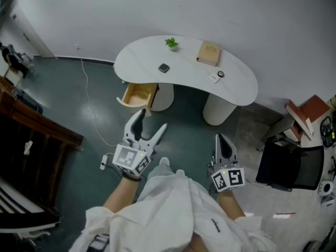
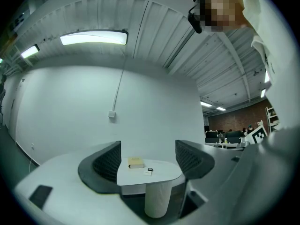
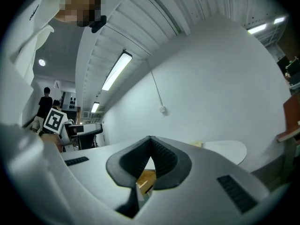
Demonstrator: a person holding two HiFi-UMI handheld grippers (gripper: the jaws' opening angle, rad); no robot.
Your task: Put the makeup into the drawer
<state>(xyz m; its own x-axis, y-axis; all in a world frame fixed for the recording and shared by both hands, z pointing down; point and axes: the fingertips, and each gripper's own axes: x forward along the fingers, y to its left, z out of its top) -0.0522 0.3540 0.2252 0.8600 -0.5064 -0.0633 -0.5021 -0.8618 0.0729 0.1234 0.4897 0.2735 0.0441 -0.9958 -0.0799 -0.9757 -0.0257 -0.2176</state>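
The left tool [image 1: 151,121] has its two jaws wide apart with nothing in them. The right tool [image 1: 221,139] has its jaws pressed together at the tips and holds nothing, and both tools are up over the floor [image 1: 79,104], well apart from the white surface [image 1: 236,91]. On the surface lie a small dark makeup case [image 1: 164,67], a little round pot [image 1: 220,74], a tan box [image 1: 209,53] and a tiny green plant [image 1: 171,43], and the wooden drawer [image 1: 139,95] under its left end stands open.
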